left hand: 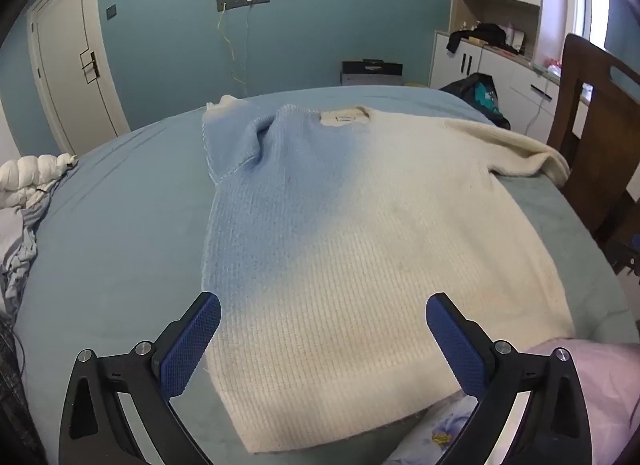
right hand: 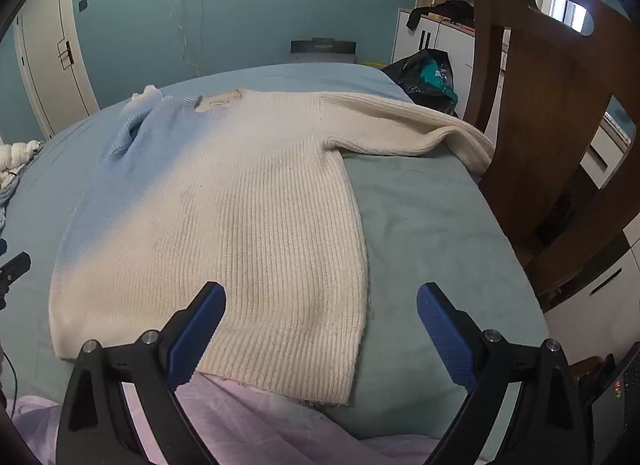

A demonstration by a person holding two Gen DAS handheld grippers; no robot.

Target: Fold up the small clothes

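We have the sweater (left hand: 340, 245) flat on the bed (left hand: 120, 225); left gripper (left hand: 322, 323) and right gripper (right hand: 320, 315) gape empty at frame bottom. Next: grasp the hem corners.

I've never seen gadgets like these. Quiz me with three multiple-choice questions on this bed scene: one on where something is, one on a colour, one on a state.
1. Where does the sweater's outstretched sleeve reach?
A. toward the wooden chair
B. toward the door
C. under the pillow

2. What colours is the sweater?
A. red and black
B. cream fading to light blue
C. plain green

3. How do the two grippers stand?
A. both open, holding nothing
B. both clamped on the hem
C. one holds a sleeve

Answers: 1 A, the sleeve's end lies at the bed edge by the chair. 2 B, blue covers one shoulder, cream the rest. 3 A, the left gripper and right gripper show wide gaps with no cloth pinched.
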